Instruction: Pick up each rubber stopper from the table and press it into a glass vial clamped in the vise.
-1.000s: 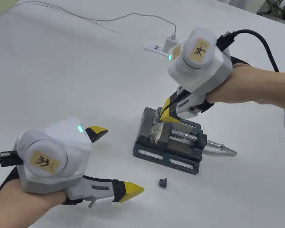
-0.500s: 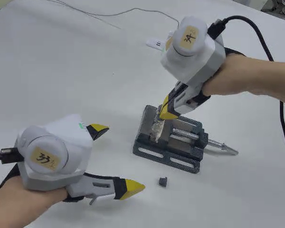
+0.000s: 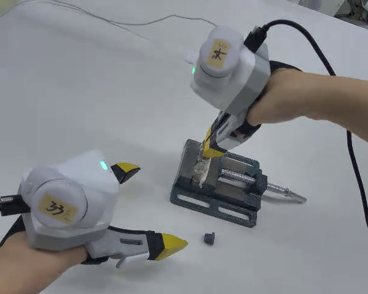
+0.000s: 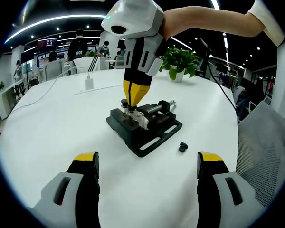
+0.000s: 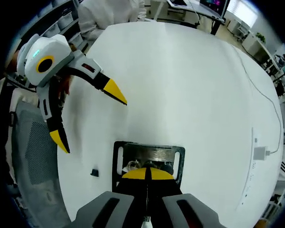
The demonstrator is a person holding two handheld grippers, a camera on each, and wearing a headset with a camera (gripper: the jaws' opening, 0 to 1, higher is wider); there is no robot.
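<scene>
Overhead, the right gripper [image 3: 207, 151] points its fingers down onto the glass vial [image 3: 202, 171] clamped in the vise [image 3: 230, 195]. Its own view shows the yellow tips pressed together with no gap; whether a stopper sits between them I cannot tell. The left gripper [image 3: 148, 206] hovers with fingers spread wide, holding nothing. Its view frames a loose rubber stopper [image 4: 182, 147] on the table [image 4: 61, 109], beyond its right finger and just beside the vise.
</scene>
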